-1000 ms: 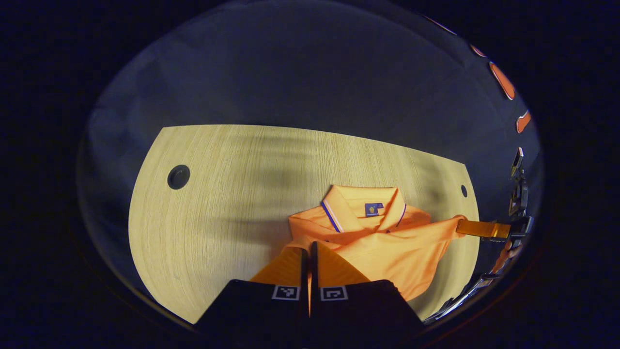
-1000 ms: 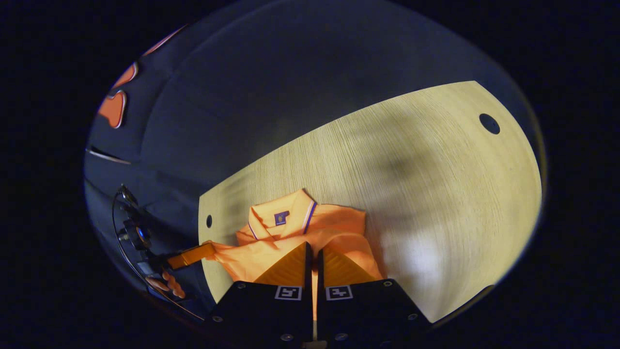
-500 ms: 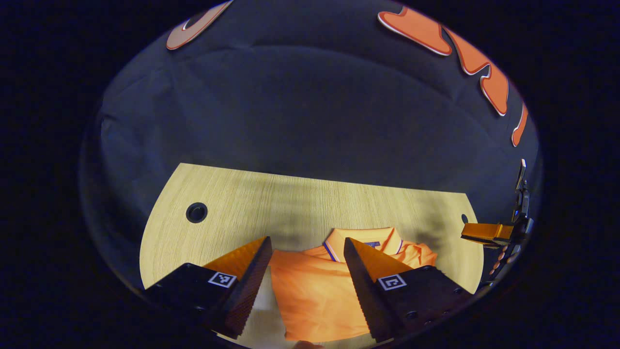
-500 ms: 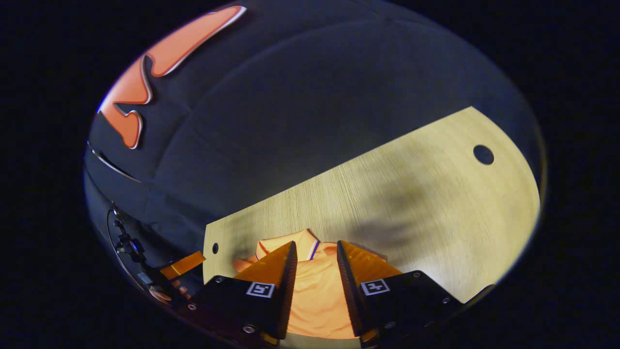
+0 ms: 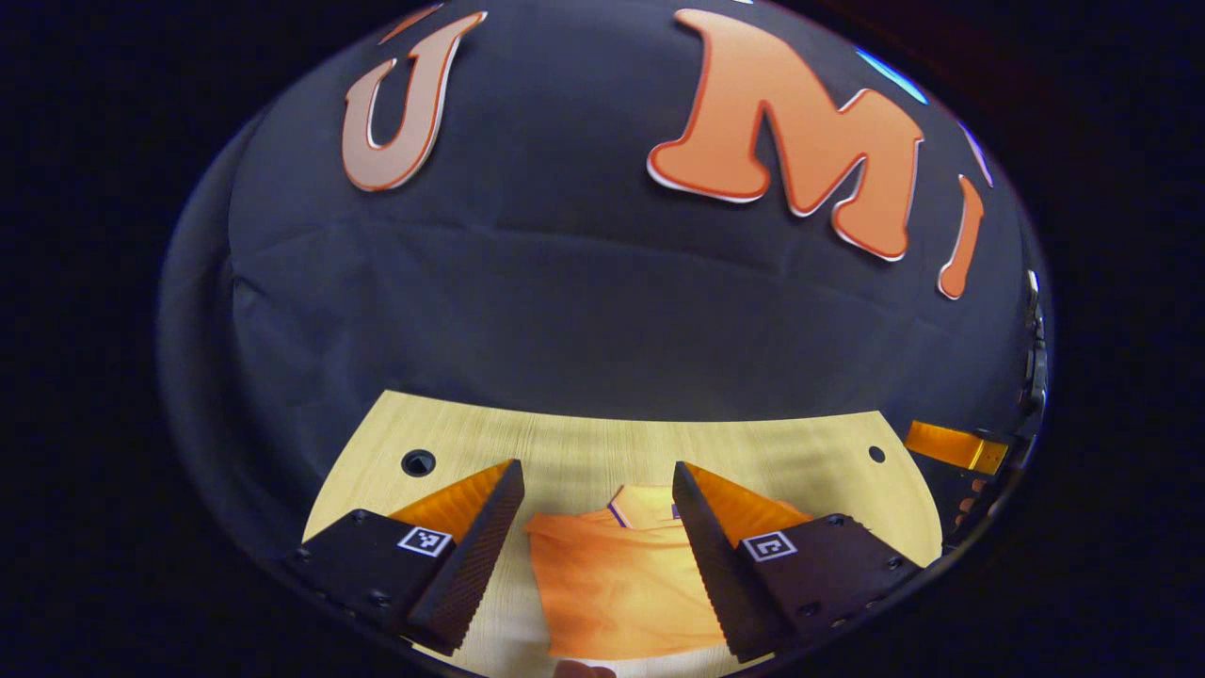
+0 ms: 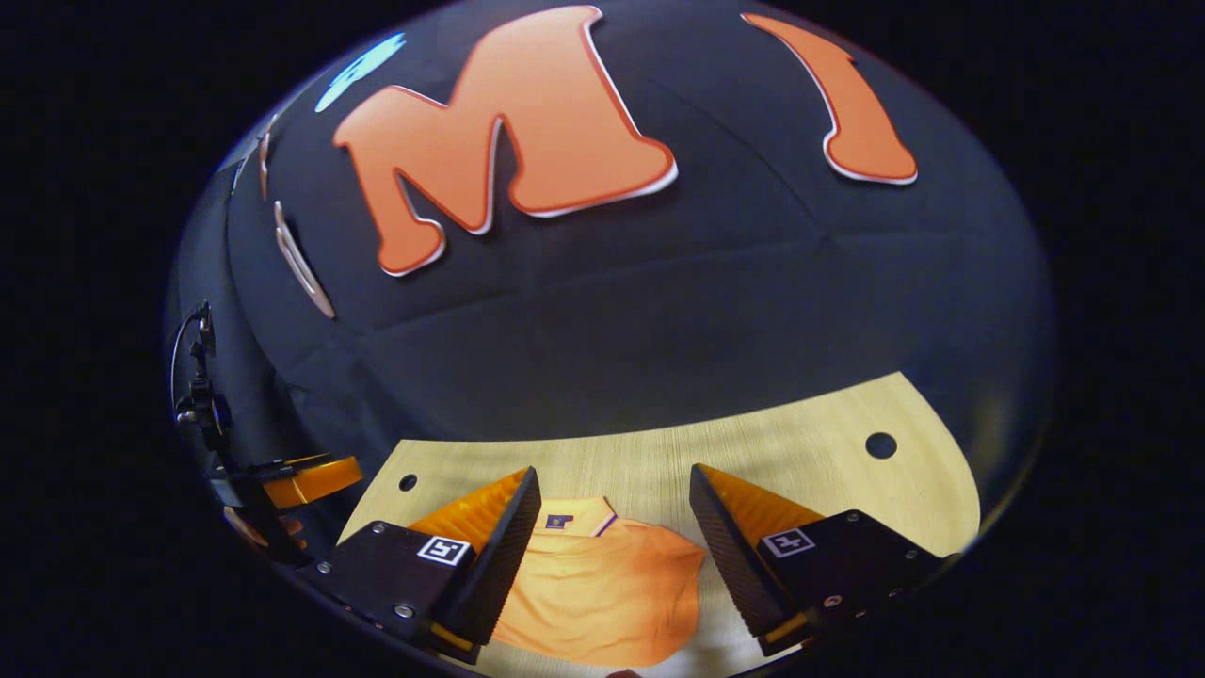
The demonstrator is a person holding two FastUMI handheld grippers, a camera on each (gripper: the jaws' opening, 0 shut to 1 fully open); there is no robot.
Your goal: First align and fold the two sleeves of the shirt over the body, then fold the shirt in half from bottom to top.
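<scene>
Change: a second ago both claws were pinched on the shirt; now both are lifted off it and tilted up.
Left claw (image 5: 598, 527): spread wide, holding nothing.
Right claw (image 6: 612, 527): spread wide, holding nothing.
Orange polo shirt (image 5: 621, 589): folded flat on the pale wooden tabletop (image 5: 565, 447), lower centre of both views, seen between each claw's fingers, collar at the far end.

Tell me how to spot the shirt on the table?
Find the pale wooden table in front of the black cloth wall. The shirt lies folded on its near side, between the open fingers of the left gripper. It is bright orange, with a striped collar.
</scene>
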